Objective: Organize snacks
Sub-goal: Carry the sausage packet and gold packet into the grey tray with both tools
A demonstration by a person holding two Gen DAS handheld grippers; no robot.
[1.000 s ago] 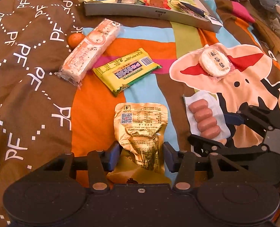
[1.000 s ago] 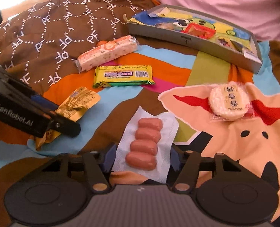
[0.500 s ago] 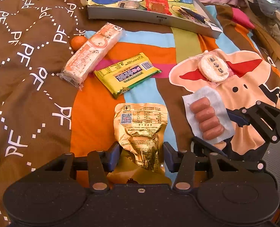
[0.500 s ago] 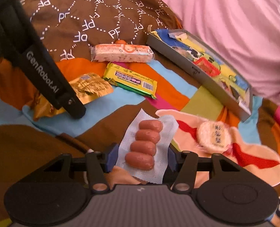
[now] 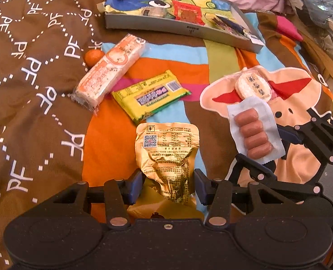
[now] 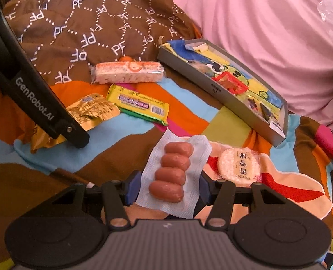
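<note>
My right gripper (image 6: 168, 190) is shut on a white pack of small sausages (image 6: 171, 171), held up off the bedspread; the left wrist view shows the same pack (image 5: 253, 135) raised in front of a round rice cracker (image 5: 254, 86). My left gripper (image 5: 167, 189) is shut on the crumpled lower end of a gold foil pouch (image 5: 167, 148), whose top still rests on the blanket. A grey tray (image 5: 148, 23) with a cartoon lining and a few small packets lies beyond both.
A yellow snack bar (image 5: 150, 95), a long orange-and-white pack (image 5: 109, 69) and a small orange fruit (image 5: 94, 56) lie left of centre on the blanket. Pink cloth (image 6: 267, 22) rises behind the tray. Bags and a wooden edge (image 5: 324, 45) are at the far right.
The right gripper has lifted the sausage pack off the blanket and turned toward the tray. The left gripper and gold pouch have stayed in place.
</note>
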